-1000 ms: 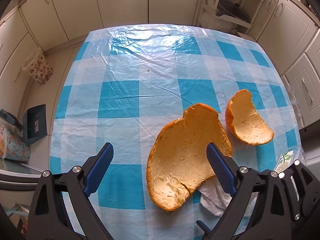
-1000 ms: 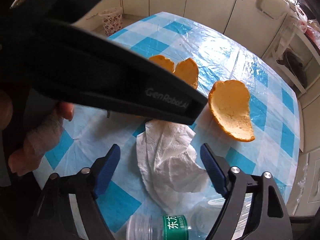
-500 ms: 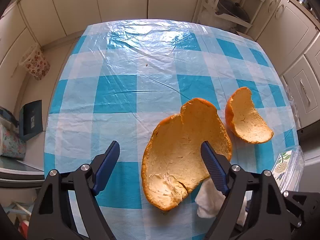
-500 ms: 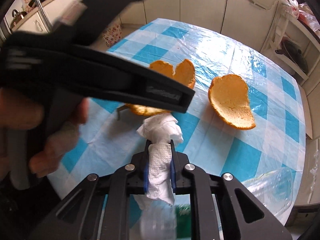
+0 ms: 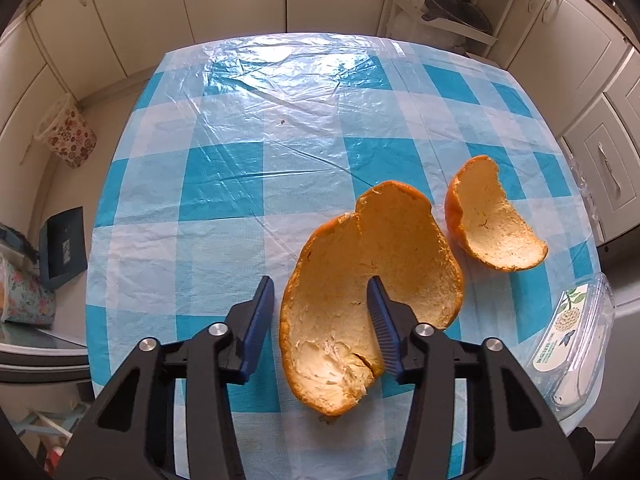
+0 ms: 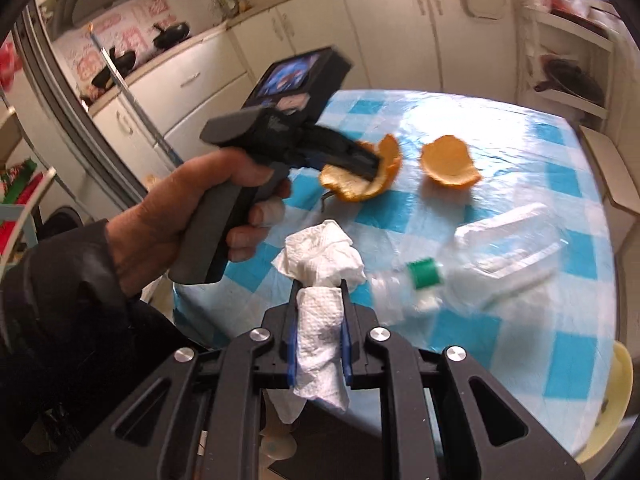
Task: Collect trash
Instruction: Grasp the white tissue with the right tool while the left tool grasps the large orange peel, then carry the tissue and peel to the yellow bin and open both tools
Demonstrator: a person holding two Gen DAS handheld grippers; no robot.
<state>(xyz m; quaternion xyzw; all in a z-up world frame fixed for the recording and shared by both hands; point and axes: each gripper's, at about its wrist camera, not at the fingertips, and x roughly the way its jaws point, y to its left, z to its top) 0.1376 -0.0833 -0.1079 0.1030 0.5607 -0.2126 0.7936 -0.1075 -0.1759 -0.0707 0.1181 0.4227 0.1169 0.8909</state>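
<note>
Left wrist view: my left gripper is closing around the large orange peel; my right gripper clamps a crumpled paper towel.

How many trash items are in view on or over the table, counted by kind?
Orange peel pieces: 2, large one, smaller one
Paper tissue: 1
Plastic bottle: 1
Total: 4
</note>
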